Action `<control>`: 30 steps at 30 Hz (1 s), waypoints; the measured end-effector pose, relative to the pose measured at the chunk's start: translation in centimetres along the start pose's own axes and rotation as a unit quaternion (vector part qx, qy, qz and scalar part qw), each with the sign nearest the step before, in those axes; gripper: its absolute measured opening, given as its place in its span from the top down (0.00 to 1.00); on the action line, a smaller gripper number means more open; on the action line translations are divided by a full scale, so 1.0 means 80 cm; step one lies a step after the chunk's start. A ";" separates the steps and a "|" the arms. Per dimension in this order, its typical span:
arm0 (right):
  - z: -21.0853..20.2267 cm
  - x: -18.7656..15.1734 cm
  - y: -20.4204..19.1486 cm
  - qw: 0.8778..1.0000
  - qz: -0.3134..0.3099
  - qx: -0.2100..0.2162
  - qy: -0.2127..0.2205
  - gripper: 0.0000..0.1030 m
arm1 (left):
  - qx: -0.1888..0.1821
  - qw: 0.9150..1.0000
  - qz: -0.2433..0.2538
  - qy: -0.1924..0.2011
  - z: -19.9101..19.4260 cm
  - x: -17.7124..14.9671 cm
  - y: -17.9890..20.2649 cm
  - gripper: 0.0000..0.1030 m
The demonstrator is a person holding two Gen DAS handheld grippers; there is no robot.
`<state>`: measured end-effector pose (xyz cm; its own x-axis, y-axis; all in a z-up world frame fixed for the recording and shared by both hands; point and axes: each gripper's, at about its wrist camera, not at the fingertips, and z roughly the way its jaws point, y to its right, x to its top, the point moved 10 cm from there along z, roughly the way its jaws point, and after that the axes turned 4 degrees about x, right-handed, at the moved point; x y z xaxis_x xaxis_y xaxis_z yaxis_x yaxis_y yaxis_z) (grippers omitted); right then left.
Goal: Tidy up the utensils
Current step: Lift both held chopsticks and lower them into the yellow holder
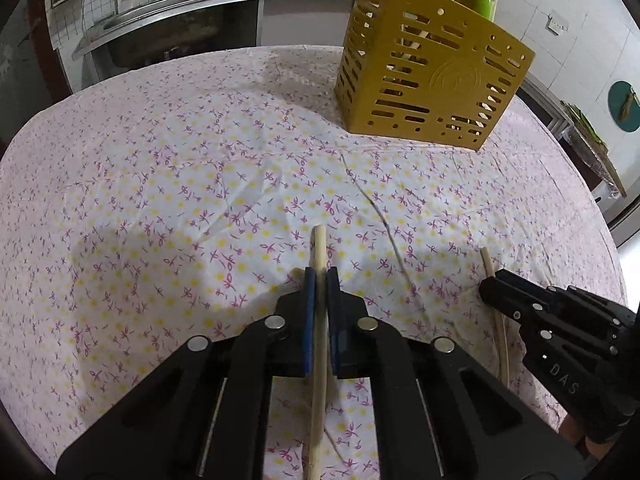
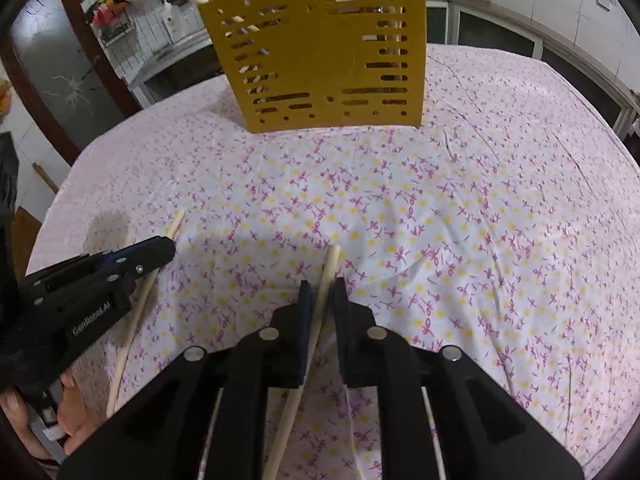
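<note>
A wooden chopstick [image 1: 319,248] runs between the blue pads of my left gripper [image 1: 320,274], which is shut on it just above the floral tablecloth [image 1: 160,200]. A second chopstick [image 2: 331,260] lies between the jaws of my right gripper [image 2: 323,286]. It rests against the left pad, with a gap to the right pad, so this gripper is open. Each gripper shows in the other's view, the right gripper [image 1: 488,286] at the right and the left gripper [image 2: 168,246] at the left. The yellow slotted utensil holder [image 1: 432,76] [image 2: 320,52] stands at the far side and holds several chopsticks and a green item.
The tablecloth is creased and drops away at the table's edges. A steel sink and counter [image 1: 168,12] run behind the table. A person's hand [image 2: 72,408] holds the left gripper's handle at the lower left of the right wrist view.
</note>
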<state>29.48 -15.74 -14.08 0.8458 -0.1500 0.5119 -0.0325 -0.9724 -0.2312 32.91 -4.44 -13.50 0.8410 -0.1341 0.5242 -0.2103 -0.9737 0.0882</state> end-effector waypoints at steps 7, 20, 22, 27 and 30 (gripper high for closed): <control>-0.001 0.002 -0.002 1.000 -0.008 0.002 0.008 0.91 | -0.010 1.000 -0.008 0.007 -0.002 -0.002 -0.002 0.96; -0.077 0.044 0.033 0.987 -0.009 0.063 0.148 0.94 | -0.066 0.989 -0.013 0.133 -0.094 0.040 0.028 0.96; -0.089 0.059 0.032 0.981 -0.010 0.076 0.176 0.94 | -0.071 0.986 -0.011 0.153 -0.105 0.049 0.035 0.96; -0.139 0.102 0.039 0.958 -0.027 0.098 0.270 0.94 | -0.073 0.974 0.002 0.216 -0.139 0.086 0.059 0.96; -0.161 0.130 0.035 0.944 -0.041 0.100 0.311 0.94 | -0.101 0.963 -0.001 0.251 -0.161 0.114 0.072 0.96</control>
<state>31.32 -22.32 1.24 0.3619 -0.2121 0.9078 0.1740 -0.9413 -0.2893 32.93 -8.90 2.72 0.5057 0.0223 0.8624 -0.3441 -0.9115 0.2254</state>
